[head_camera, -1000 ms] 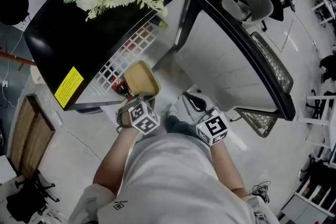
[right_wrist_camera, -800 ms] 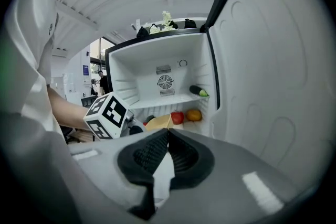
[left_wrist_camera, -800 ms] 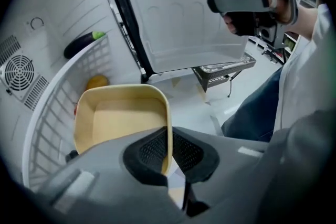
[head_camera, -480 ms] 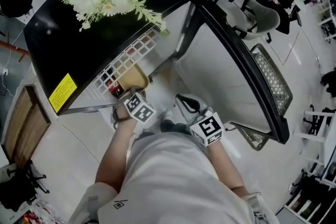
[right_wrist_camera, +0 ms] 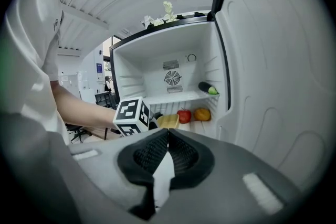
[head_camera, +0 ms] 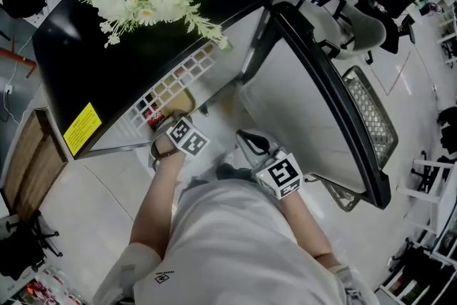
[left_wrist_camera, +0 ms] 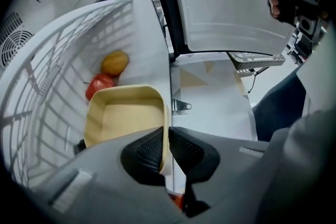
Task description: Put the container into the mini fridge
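Two things matter for setting this down well: the base must be flat, and the release must be clean. The beige container (left_wrist_camera: 123, 118) is already inside the mini fridge (right_wrist_camera: 173, 60), in the lower compartment under the white wire shelf (left_wrist_camera: 47, 76), near the front. A red fruit (left_wrist_camera: 100, 85) and an orange fruit (left_wrist_camera: 114, 62) lie just behind it, apart from it as far as I can see. My left gripper (left_wrist_camera: 164, 152) has the right wall of the container between its jaws. The pads press on this wall from both sides, and the jaws are just beginning to open. My right gripper (right_wrist_camera: 167, 149) hangs outside the fridge near the open door (head_camera: 307, 103), its jaws closed together on nothing.

I cannot tell if the base already touches the fridge floor, so I would let it rest there before I open wider. The wall is thin and looks a little flexible, so a slow opening is better, otherwise it may spring and push the container toward the fruits. Then I would pull straight back and low, because the shelf is close above the gripper.
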`<state>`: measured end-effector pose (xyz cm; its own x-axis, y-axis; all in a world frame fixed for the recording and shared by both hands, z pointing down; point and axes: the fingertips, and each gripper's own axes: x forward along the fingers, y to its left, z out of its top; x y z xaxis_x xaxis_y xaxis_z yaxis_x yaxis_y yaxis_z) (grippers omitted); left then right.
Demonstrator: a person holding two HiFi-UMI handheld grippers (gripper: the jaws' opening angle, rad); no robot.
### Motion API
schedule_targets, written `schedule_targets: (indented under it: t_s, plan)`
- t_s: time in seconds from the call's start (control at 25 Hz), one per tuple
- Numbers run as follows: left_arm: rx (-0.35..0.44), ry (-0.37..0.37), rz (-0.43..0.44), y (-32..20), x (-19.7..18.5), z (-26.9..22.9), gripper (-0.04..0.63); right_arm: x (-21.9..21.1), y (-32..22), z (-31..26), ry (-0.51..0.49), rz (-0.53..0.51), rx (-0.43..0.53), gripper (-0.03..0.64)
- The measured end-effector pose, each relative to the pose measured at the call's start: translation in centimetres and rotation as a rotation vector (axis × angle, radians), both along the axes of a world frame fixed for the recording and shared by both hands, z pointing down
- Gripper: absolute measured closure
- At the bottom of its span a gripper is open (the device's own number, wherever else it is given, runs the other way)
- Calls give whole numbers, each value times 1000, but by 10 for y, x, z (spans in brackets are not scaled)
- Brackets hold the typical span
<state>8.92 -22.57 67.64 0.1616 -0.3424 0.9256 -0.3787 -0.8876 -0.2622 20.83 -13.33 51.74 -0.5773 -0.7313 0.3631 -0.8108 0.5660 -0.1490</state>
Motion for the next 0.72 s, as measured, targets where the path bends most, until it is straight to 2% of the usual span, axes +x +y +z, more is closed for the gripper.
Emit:
schedule_targets:
  t_s: [0.28,0.72]
  plan:
    - [20,-47,-12,-8,-9,9,578,-3,-1,-1,2,-7,-4,612]
    - [28,-27,25,-8,1,10,577,-8,-1,-1,13,-9,-6,612]
